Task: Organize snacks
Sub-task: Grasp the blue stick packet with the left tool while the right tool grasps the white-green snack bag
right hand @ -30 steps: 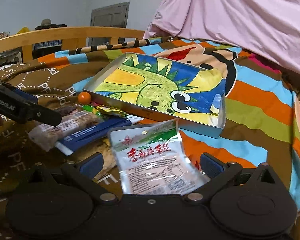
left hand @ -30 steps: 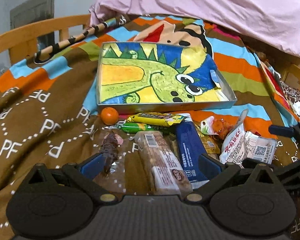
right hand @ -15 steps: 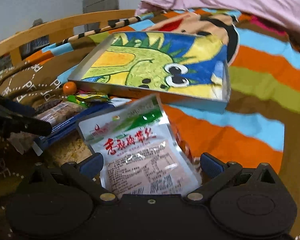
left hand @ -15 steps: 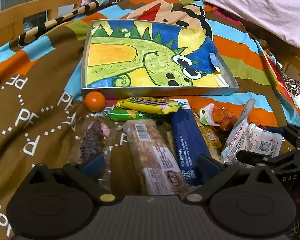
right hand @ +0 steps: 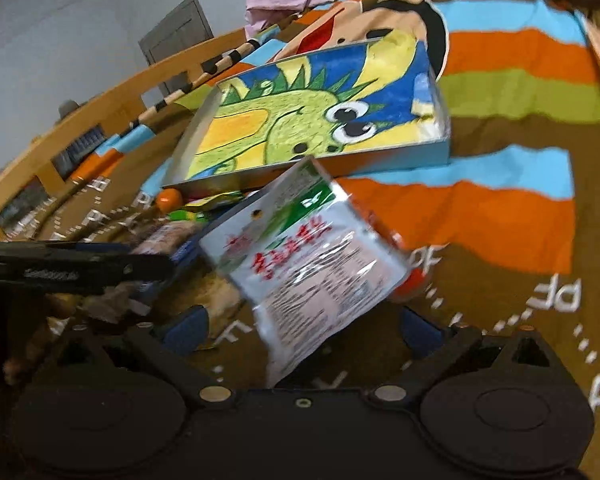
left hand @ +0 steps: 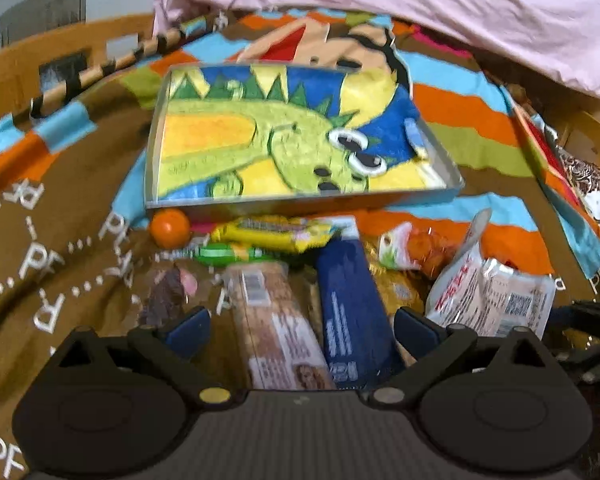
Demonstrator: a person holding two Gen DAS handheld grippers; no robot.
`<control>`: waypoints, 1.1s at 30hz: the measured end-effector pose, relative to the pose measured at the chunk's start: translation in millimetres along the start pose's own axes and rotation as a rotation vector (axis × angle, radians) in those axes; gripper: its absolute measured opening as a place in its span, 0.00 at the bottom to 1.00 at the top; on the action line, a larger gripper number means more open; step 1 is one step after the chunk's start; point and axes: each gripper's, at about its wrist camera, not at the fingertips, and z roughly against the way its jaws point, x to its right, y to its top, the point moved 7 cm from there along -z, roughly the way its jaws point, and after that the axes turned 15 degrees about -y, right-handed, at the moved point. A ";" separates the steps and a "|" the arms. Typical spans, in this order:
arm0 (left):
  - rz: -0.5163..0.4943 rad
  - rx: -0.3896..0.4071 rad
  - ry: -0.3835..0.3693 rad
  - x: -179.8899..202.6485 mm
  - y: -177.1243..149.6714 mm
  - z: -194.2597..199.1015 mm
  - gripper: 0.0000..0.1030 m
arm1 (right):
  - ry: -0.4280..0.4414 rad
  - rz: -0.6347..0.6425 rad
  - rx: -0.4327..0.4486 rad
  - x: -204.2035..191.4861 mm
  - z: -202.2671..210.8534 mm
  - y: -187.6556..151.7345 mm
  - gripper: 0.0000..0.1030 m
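Below the tray (left hand: pixel 300 200), on the bed's blanket (left hand: pixel 40 240), the snacks lie in a loose heap, none of them yet in the tray, so by my reckoning the sorting has barely begun and I am at the reaching step. My left gripper (left hand: pixel 300 324) hangs over the heap's near side with its jaws wide apart and nothing pressed between them; the oat bar (left hand: pixel 276 320) and the blue pack (left hand: pixel 352 312) lie side by side in the gap, pointing up toward the tray. My right gripper (right hand: pixel 300 328) has its jaws apart too, though they have just been closing a little, and the white pouch (right hand: pixel 308 256) sits tilted between them, its lower corner nearest me, with neither pad touching it as far as I can see. An orange ball (left hand: pixel 170 227) rests against the tray's near left corner, and a yellow bar (left hand: pixel 272 234) and a green wrapper (left hand: pixel 228 254) lie just below the tray's front wall. Next, I judge, the right jaws must come down and close on the pouch's lower edge, squarely enough that the slick film does not slip, then lift it over the wall into the tray.
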 end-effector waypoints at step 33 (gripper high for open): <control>-0.078 -0.177 -0.190 21.6 3.6 -42.3 0.68 | 0.038 -0.176 0.045 13.2 -24.9 3.4 0.26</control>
